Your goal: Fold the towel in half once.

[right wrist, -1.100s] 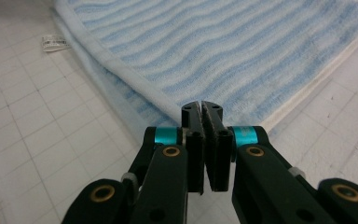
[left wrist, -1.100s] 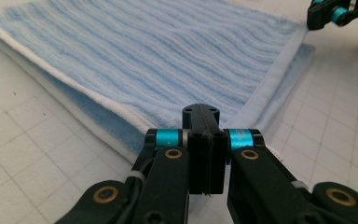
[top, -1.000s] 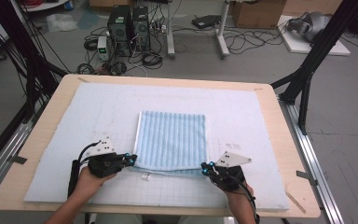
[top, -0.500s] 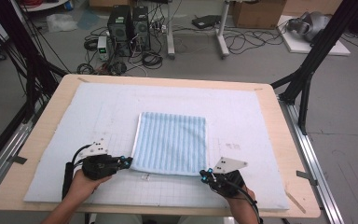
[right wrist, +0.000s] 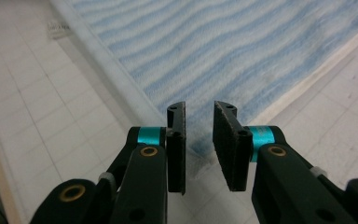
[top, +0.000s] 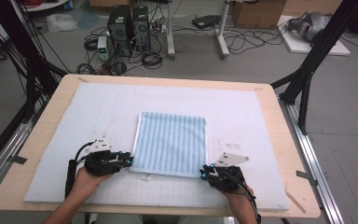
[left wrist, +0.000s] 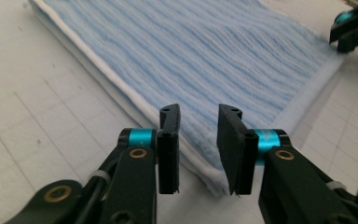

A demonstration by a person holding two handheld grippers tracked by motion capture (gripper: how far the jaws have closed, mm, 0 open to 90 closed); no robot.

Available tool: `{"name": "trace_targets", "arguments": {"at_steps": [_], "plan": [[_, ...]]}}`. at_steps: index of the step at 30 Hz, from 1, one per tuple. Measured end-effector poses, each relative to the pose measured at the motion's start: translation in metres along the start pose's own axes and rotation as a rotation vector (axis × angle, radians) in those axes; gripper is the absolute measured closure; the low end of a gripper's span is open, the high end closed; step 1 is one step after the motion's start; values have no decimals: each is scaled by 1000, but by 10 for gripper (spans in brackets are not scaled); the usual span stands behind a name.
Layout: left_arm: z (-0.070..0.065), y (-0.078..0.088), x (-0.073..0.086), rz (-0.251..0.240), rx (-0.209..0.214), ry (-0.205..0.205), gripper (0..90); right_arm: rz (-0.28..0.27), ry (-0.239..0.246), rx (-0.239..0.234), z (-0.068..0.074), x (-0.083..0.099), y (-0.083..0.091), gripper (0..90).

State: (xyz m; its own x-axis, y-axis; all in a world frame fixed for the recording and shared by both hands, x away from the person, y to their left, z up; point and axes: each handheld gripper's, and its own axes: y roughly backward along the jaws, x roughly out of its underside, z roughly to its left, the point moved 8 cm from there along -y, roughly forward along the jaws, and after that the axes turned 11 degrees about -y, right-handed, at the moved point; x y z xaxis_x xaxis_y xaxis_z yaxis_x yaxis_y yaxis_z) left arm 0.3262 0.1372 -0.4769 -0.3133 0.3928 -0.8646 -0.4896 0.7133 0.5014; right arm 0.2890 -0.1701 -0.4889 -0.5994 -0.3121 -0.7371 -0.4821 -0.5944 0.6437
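1. Lying folded on the gridded mat [top: 261, 121], the blue striped towel [top: 170, 142] has each near corner between fingers.
2. Left gripper [left wrist: 198, 140] jaws have just opened, parted around the corner.
3. Right gripper [right wrist: 199, 135] jaws likewise.

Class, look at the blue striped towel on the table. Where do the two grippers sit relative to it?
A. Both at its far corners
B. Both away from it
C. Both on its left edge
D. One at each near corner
D: the left gripper sits at the folded towel's near left corner and the right gripper at its near right corner.
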Motion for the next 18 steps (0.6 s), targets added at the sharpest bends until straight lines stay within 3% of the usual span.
{"name": "trace_targets", "arguments": {"at_steps": [2,7,10,14,16,18], "plan": [[5,2,-7,-44,-8,-4,649,2,-7,1,-2,1,-1,702],[18,6,-17,-109,-51,-1,541,-120,-70,41,-14,-15,12,460],[27,7,-21,-144,-82,10,448,-161,-99,106,-27,-22,16,335],[38,8,-27,-193,-127,22,290,-175,-117,186,-45,-27,20,218],[44,9,-29,-199,-147,11,230,-185,-122,242,-56,-31,22,162],[48,10,-31,-213,-153,15,187,-198,-118,268,-63,-34,24,108]]}}
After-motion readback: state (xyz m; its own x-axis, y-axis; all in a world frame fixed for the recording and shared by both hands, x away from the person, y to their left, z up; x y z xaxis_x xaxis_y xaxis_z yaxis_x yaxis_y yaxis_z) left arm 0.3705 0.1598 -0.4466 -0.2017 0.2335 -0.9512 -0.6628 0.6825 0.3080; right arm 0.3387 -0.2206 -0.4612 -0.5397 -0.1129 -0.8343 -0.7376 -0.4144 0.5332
